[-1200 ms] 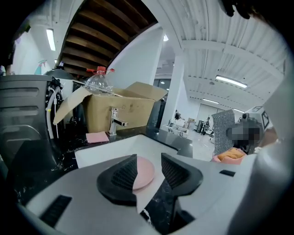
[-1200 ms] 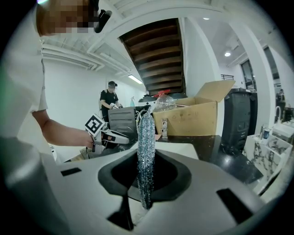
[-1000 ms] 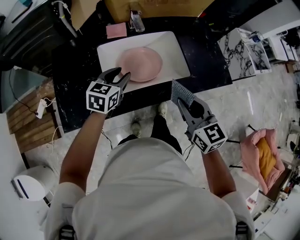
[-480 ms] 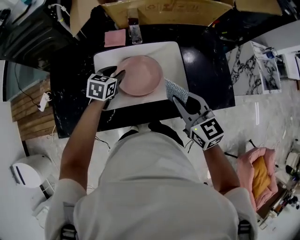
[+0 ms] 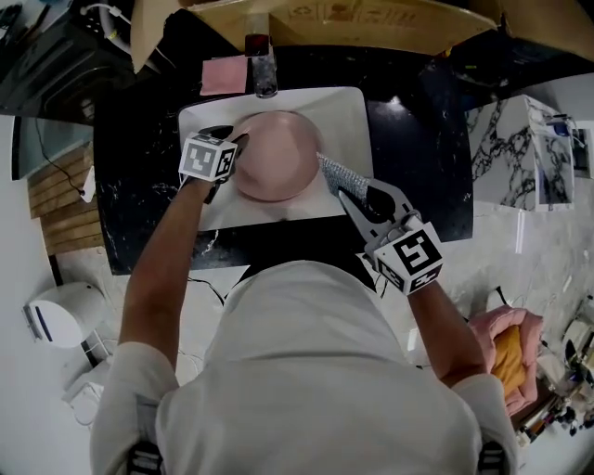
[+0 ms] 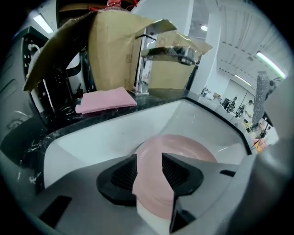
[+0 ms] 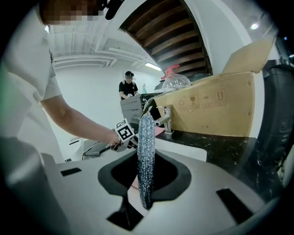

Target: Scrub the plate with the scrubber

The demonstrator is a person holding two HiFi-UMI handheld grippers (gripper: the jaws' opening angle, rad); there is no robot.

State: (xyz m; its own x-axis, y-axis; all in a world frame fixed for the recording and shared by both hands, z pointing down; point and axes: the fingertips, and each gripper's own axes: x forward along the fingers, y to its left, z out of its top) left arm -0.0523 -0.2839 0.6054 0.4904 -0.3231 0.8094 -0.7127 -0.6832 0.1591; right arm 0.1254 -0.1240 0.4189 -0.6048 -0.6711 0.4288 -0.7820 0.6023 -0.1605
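black marble-veined counter [image 5: 148, 213] with a white rectangular sink [image 5: 348, 111] set in it, chrome faucet [image 5: 264, 74] at the back edge, folded pink cloth [image 5: 225, 74] just left of the faucet. open cardboard box [image 5: 371, 23] behind the sink. pale marble floor [image 5: 529, 232] round the counter, a pink bundle [image 5: 501, 343] on it off to the person's right.

pink plate [image 5: 278, 153] sits in the sink, left of centre. left gripper [image 5: 234, 142] is clamped on the plate's left rim. right gripper [image 5: 348, 198] is pinched shut on the scrubber [image 5: 339, 173], a silvery mesh strip that sticks out past the tips over the sink's right half, its far end just beside the plate's right edge. can't tell from above if it touches.

left gripper view: plate rim runs straight between the two ribbed pads, both jaws tight against it, no gap. it also shows the faucet spout reaching over the basin and the cloth lying flat on the counter, which the head view only hints at.

right gripper view: scrubber stands upright between the closed jaws. it alone shows the room, with a white ceiling, strip lights, wooden beams, and a person in black [image 7: 127, 87] standing far back. the left gripper's marker cube [image 7: 124, 131] shows just past the scrubber.
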